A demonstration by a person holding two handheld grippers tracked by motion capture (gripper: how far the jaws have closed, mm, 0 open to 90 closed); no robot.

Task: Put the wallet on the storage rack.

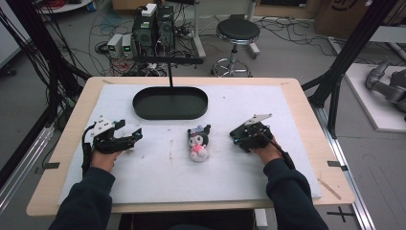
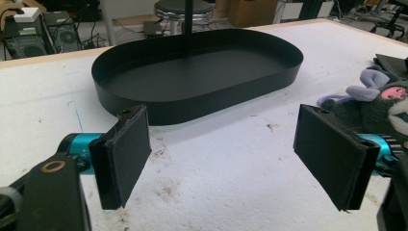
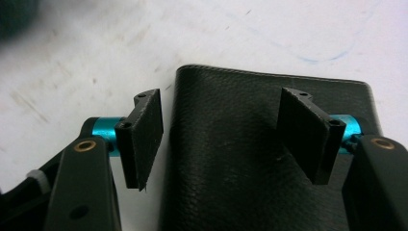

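While the high view looks down on the worktop [image 1: 72,143], a black oval tray [image 1: 170,103] sits toward its far side with nothing inside it, only its bare dark floor showing. Nearer the person than the tray, and a little to the right of its middle, a small plush toy [image 1: 198,143] with dark ears and a pink body lies on the white mat [image 1: 158,177], well apart from the tray. Left of the tray's near edge, the left gripper [image 1: 135,135] rests low over the mat and points toward the toy; right of the tray, the right gripper [image 1: 235,134] is lowered to the mat just beside the toy. In the left gripper view, the left gripper [image 2: 240,159] stands released, its two black pads wide apart with bare mat between them; the tray [image 2: 144,103] lies straight ahead, empty from wall to wall, and the plush toy [image 2: 380,103] shows at the right edge, near the tray's end. In the right gripper view, the right gripper [image 3: 226,137] is released too, its pads spread over a black leather wallet [image 3: 226,163] that lies flat on the mat; one pad hangs above the wallet's surface and the other just off its edge, neither pressing on it.
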